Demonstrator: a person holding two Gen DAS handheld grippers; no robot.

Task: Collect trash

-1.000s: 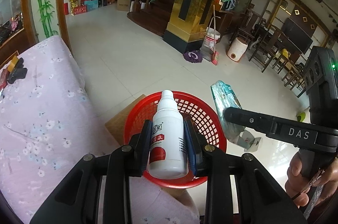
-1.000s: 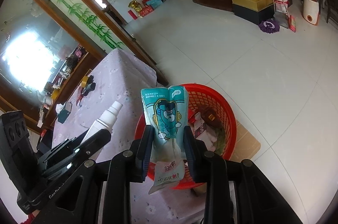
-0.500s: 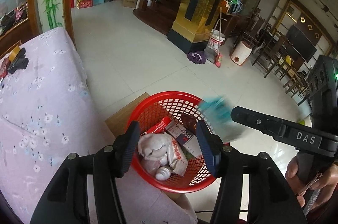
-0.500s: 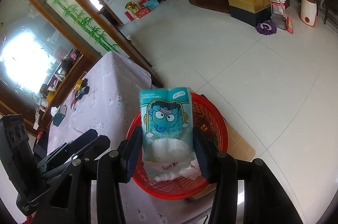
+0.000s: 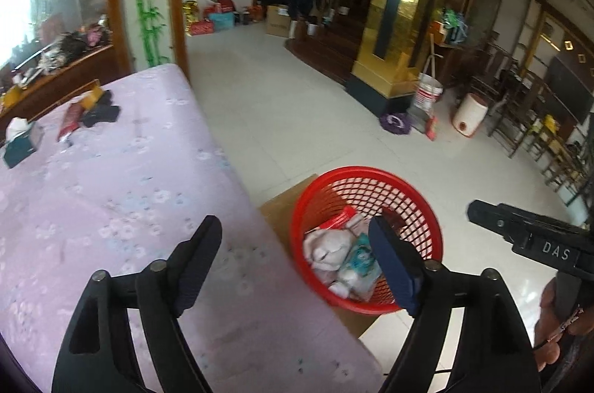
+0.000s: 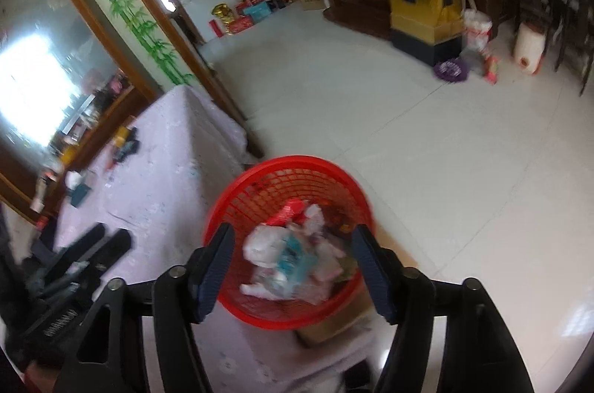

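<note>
A second ago the left gripper (image 5: 297,255) clamped a white bottle and the right gripper (image 6: 293,267) pinched a teal snack packet; both tools have since let go and pulled back, and both items now lie in the red basket (image 5: 427,207). Each gripper's jaws are spread wide with nothing between them. The left one hovers over the edge of the pink flowered tablecloth (image 5: 111,189), its right finger overlapping the basket's rim in the left wrist view. The right gripper hangs directly above the basket (image 6: 334,177), framing the heap of crumpled white wrappers (image 6: 260,248) and the teal packet (image 6: 293,255). The picture there is blurred, so the bottle cannot be picked out. The basket sits on a flat piece of cardboard (image 5: 278,211) on the pale tiled floor (image 5: 297,118), just beside the table.
</note>
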